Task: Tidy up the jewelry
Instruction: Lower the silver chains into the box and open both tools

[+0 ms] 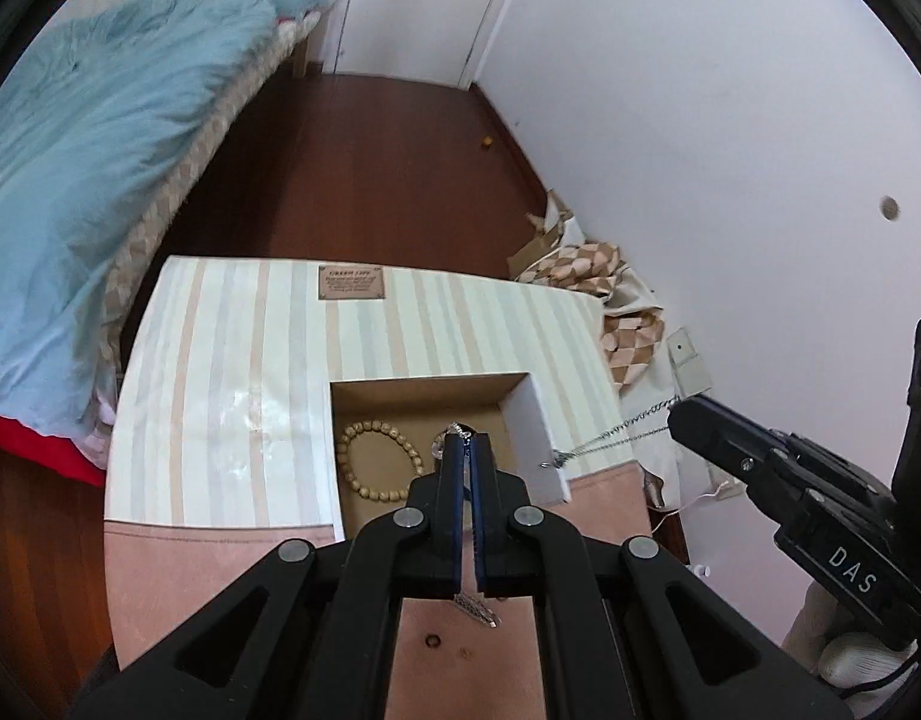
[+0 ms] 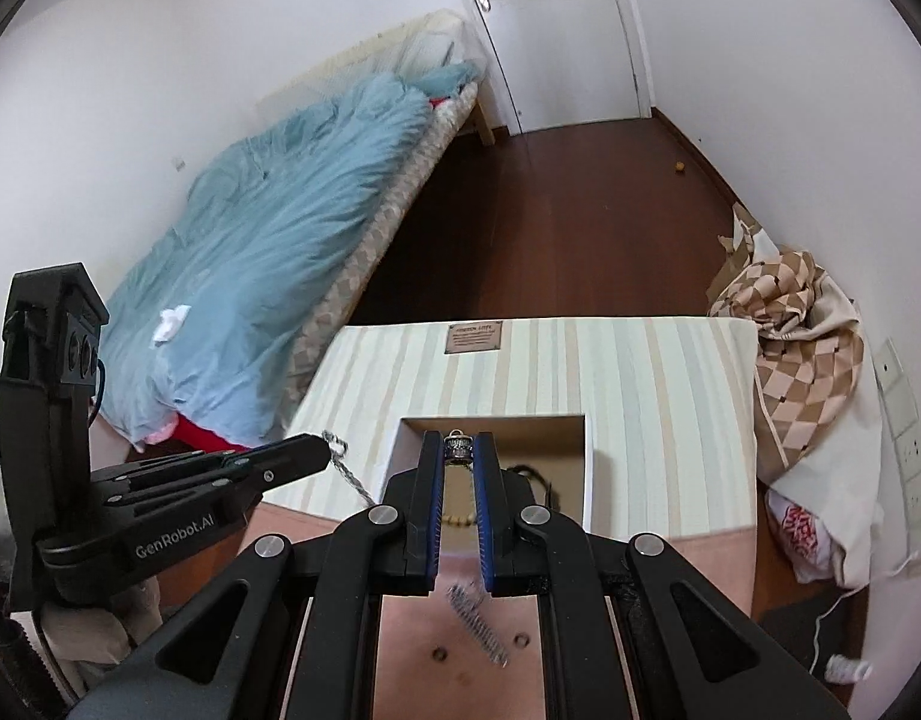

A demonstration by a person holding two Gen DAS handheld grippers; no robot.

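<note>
A silver chain necklace (image 1: 616, 434) hangs stretched between my two grippers above an open cardboard box (image 1: 424, 387). My left gripper (image 1: 465, 438) is shut on one end of the chain; a loose end dangles under it (image 1: 477, 607). My right gripper (image 2: 459, 441) is shut on the other end, at a small silver pendant (image 2: 458, 445), with chain dangling below (image 2: 478, 624). A wooden bead bracelet (image 1: 379, 461) lies inside the box. The right gripper shows in the left wrist view (image 1: 688, 420); the left gripper shows in the right wrist view (image 2: 316, 450).
The box sits on a striped, cloth-covered table (image 1: 232, 372) with a pink front part. A bed with a blue duvet (image 2: 268, 240) stands to the left. Checkered bags (image 2: 802, 354) lie against the right wall. Dark wooden floor (image 1: 364, 168) lies beyond.
</note>
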